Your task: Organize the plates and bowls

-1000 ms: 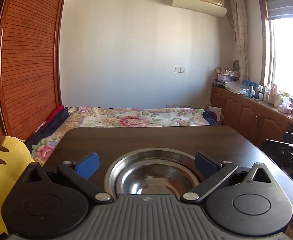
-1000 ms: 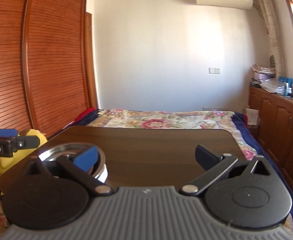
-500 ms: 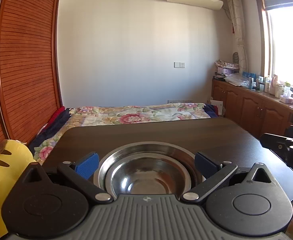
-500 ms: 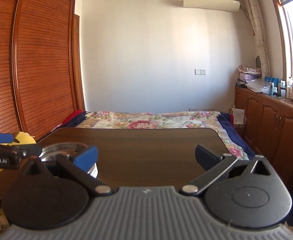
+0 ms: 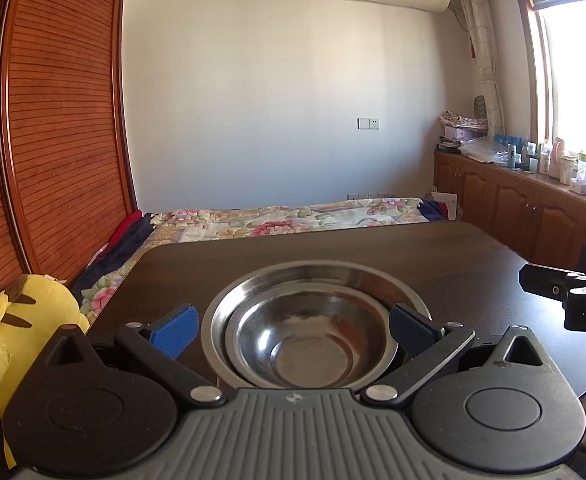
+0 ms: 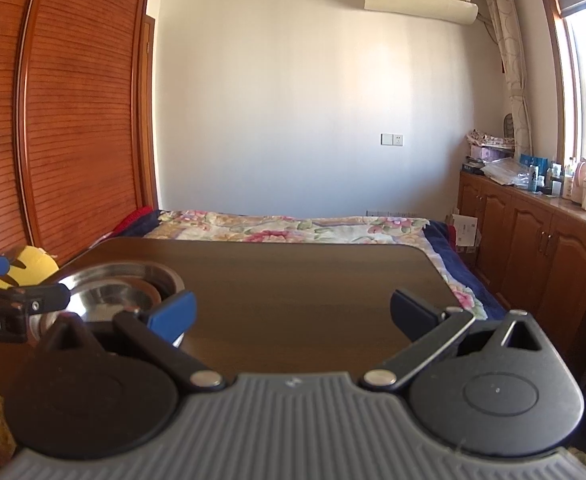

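Two steel bowls sit nested near the table's (image 5: 333,256) left front corner: the small bowl (image 5: 313,344) inside the big bowl (image 5: 397,292), presumably stacked to save room. The left gripper (image 5: 293,326) hangs over them, fingers spread wide to either side of the stack and gripping nothing. The right gripper (image 6: 293,312) hovers over bare wood, equally wide and empty, well clear.
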{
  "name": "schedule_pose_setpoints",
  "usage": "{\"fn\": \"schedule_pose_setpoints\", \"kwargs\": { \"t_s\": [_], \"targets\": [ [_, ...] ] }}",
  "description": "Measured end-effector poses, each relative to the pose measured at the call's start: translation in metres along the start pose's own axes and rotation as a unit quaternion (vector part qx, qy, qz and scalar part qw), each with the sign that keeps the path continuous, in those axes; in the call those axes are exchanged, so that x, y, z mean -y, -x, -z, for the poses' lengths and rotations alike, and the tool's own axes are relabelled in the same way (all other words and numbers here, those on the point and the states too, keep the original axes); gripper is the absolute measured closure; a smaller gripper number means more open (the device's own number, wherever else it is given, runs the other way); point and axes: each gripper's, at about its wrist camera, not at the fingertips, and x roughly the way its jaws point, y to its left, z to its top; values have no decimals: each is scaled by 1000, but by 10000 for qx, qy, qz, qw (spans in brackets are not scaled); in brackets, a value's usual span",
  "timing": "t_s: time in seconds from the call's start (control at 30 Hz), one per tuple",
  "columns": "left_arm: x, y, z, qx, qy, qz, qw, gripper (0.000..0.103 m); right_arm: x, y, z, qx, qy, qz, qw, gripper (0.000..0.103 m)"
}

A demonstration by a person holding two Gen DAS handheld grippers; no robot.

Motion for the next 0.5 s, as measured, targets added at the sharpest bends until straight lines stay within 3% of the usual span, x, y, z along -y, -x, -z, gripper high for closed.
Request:
{"fn": "schedule_pose_setpoints", "kwargs": {
  "t_s": [0.5],
  "targets": [
    [-5, -9, 17, -155, 11, -70, 9999, 0, 3, -7, 12, -140, -77, -4, 9999, 0]
  ]
}}
